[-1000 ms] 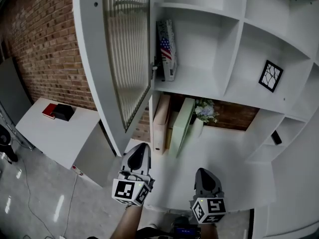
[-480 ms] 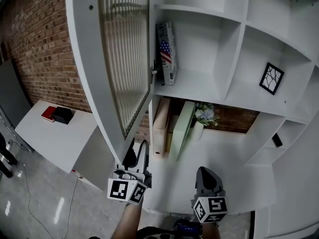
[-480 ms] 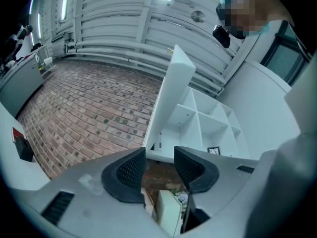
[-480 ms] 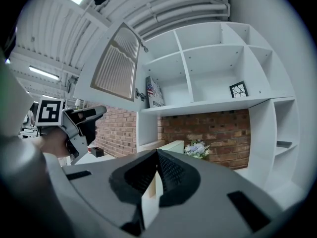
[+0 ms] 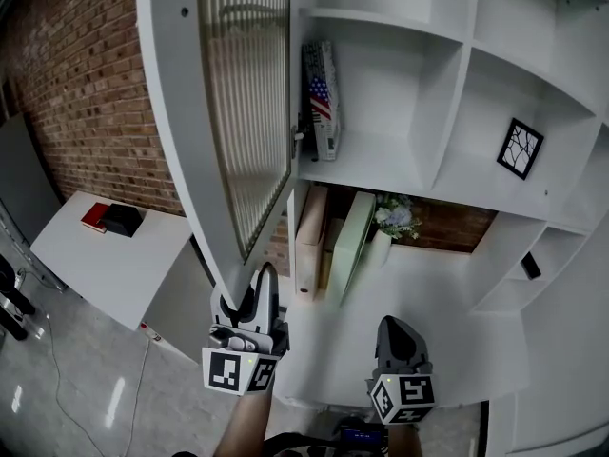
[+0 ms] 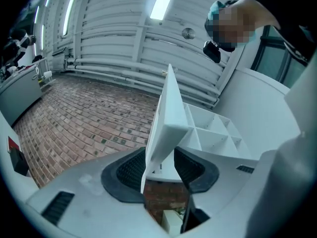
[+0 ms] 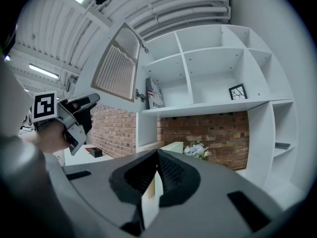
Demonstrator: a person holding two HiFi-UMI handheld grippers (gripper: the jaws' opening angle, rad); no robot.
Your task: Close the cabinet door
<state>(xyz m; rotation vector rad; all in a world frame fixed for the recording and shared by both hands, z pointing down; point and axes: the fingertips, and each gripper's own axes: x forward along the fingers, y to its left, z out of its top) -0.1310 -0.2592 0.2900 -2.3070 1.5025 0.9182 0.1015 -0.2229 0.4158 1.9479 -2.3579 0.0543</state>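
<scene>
Cabinet door (image 5: 243,112), ribbed glass in a white frame, stands swung open at 11 o'clock, its lower corner clamped between the left gripper's (image 5: 252,291) jaws. At 5 o'clock the right gripper (image 5: 397,331) hovers, jaws pressed together on nothing.

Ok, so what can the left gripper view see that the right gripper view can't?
Only the left gripper view: up close, the cabinet door with its bottom corner between the jaws of the left gripper. Only the right gripper view: the framed picture, the flowers and the left gripper's marker cube. Both: the white shelves, the brick wall and the door.
</scene>
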